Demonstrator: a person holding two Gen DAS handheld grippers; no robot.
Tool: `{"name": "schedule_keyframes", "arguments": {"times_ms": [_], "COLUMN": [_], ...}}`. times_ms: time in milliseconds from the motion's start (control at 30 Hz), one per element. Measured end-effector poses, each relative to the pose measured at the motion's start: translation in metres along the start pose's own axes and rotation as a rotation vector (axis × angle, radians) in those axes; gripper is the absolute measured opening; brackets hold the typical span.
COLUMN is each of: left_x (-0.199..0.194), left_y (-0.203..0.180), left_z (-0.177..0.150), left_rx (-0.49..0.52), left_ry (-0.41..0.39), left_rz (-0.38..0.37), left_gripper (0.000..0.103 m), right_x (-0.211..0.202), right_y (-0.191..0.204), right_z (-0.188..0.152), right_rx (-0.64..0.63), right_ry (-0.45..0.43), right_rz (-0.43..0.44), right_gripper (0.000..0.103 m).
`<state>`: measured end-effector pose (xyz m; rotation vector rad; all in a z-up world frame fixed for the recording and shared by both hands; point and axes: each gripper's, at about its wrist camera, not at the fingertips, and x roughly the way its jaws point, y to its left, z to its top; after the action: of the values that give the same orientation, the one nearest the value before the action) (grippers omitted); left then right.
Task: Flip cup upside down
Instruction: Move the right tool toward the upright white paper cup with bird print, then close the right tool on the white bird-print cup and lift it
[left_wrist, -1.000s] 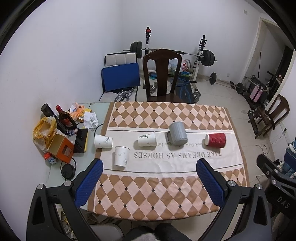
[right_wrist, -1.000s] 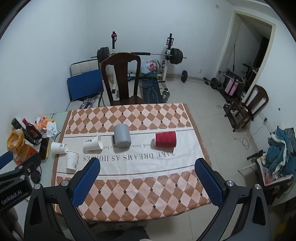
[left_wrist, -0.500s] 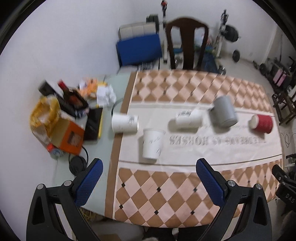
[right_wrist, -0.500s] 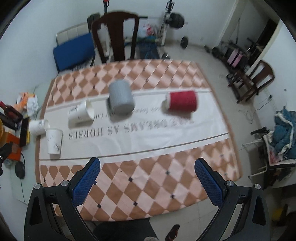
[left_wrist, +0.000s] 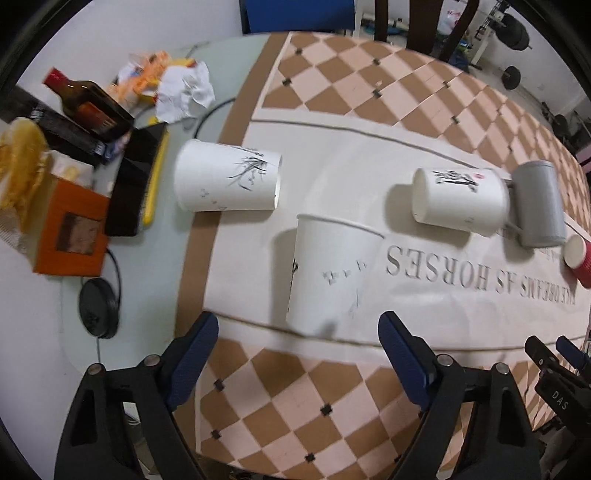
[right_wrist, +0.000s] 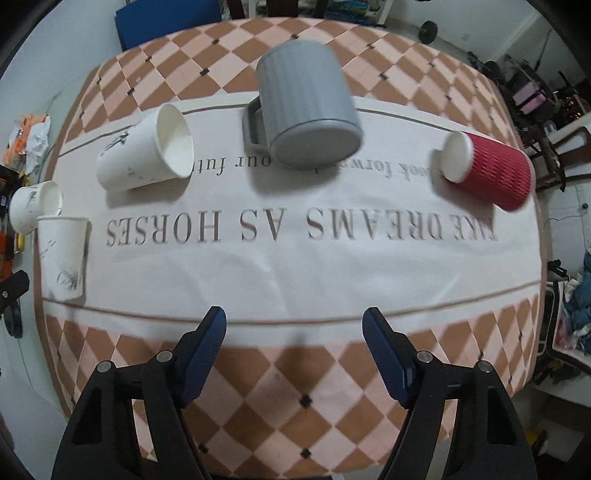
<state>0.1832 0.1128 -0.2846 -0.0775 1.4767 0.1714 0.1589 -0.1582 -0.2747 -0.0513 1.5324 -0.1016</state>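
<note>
Several cups are on the checked tablecloth (right_wrist: 295, 369). A white paper cup (left_wrist: 332, 273) stands upright just beyond my open left gripper (left_wrist: 297, 325); it also shows in the right wrist view (right_wrist: 64, 258). Two more white paper cups lie on their sides (left_wrist: 229, 181) (left_wrist: 460, 201). A grey mug (right_wrist: 306, 110) lies on its side, its base towards my open, empty right gripper (right_wrist: 293, 325), well beyond it. A red ribbed cup (right_wrist: 487, 170) lies on its side at the right.
Left of the cloth are an orange box (left_wrist: 70, 232), a dark bottle (left_wrist: 88, 107), a black case (left_wrist: 135, 184), crumpled paper (left_wrist: 184, 92) and a black round puck on a cable (left_wrist: 98, 314). The table's near edge runs under both grippers.
Both grippers have dropped and moved forward towards the table. The upright white cup now sits close before the left gripper, the grey mug looms larger before the right. No cup has moved.
</note>
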Motion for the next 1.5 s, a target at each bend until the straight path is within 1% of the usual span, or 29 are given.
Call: {"name": "schedule_keyframes", "arguments": {"times_ms": [67,167,200,233,267,467,667,733,867,933,967,1000,1067,1133,1233,1267,1300,1433,1500], "left_x": [0.012,0.027,0.032,0.037,0.041,0.03,-0.003,-0.014,-0.036,-0.042,-0.041,-0.034,-0.031,-0.024,-0.013,-0.009,-0.008,0.004,0.008], "left_y": [-0.005,-0.017,-0.021,-0.023,-0.024,-0.029,-0.042,-0.051,-0.072,-0.094,-0.106,-0.118,-0.136,-0.154,-0.179,-0.187,-0.194,-0.211,-0.212], "left_z": [0.008,0.014,0.015,0.016,0.016,0.014,-0.003,-0.009,-0.031,-0.044,-0.049,-0.044,-0.06,-0.069,-0.088,-0.094,-0.097,-0.107,-0.109], "left_rx": [0.013,0.061,0.073,0.085,0.091,0.108,0.109,0.108,0.119,0.129,0.127,0.124,0.127,0.13,0.101,0.09,0.091,0.08,0.077], "left_ry": [0.015,0.036,0.042,0.051,0.061,0.022,0.005,0.0,0.0,0.01,0.024,0.04,0.079,0.123,0.206,0.234,0.246,0.269,0.271], "left_rz": [-0.04,-0.054,-0.054,-0.047,-0.045,-0.038,-0.077,-0.088,-0.137,-0.161,-0.181,-0.199,-0.245,-0.287,-0.371,-0.399,-0.413,-0.418,-0.406], "left_gripper": [0.088,0.088,0.079,0.072,0.057,0.054,0.054,0.054,0.054,0.054,0.054,0.054,0.054,0.054,0.054,0.054,0.054,0.054,0.054], "right_x": [0.011,0.025,0.028,0.032,0.035,0.044,0.039,0.037,0.03,0.027,0.027,0.026,0.025,0.027,0.032,0.032,0.036,0.042,0.056], "right_y": [0.003,0.005,0.004,0.005,0.005,0.002,-0.011,-0.021,-0.05,-0.067,-0.076,-0.086,-0.105,-0.126,-0.156,-0.159,-0.169,-0.201,-0.214], "right_z": [0.012,0.026,0.029,0.033,0.035,0.047,0.042,0.035,0.015,0.004,-0.003,-0.01,-0.025,-0.041,-0.061,-0.068,-0.074,-0.096,-0.096], "right_rx": [-0.009,-0.014,-0.015,-0.016,-0.017,-0.021,-0.004,0.009,0.055,0.085,0.101,0.115,0.142,0.17,0.213,0.223,0.234,0.279,0.289], "right_ry": [0.016,0.038,0.046,0.052,0.056,0.072,0.07,0.067,0.064,0.067,0.068,0.068,0.07,0.074,0.082,0.081,0.08,0.081,0.079], "right_rz": [-0.004,-0.009,-0.009,-0.011,-0.014,-0.013,0.008,0.014,0.024,0.028,0.029,0.029,0.02,0.015,0.008,0.003,-0.002,-0.008,-0.012], "right_gripper": [0.078,0.078,0.078,0.077,0.077,0.078,0.077,0.077,0.077,0.077,0.077,0.077,0.077,0.077,0.077,0.077,0.077,0.077,0.077]}}
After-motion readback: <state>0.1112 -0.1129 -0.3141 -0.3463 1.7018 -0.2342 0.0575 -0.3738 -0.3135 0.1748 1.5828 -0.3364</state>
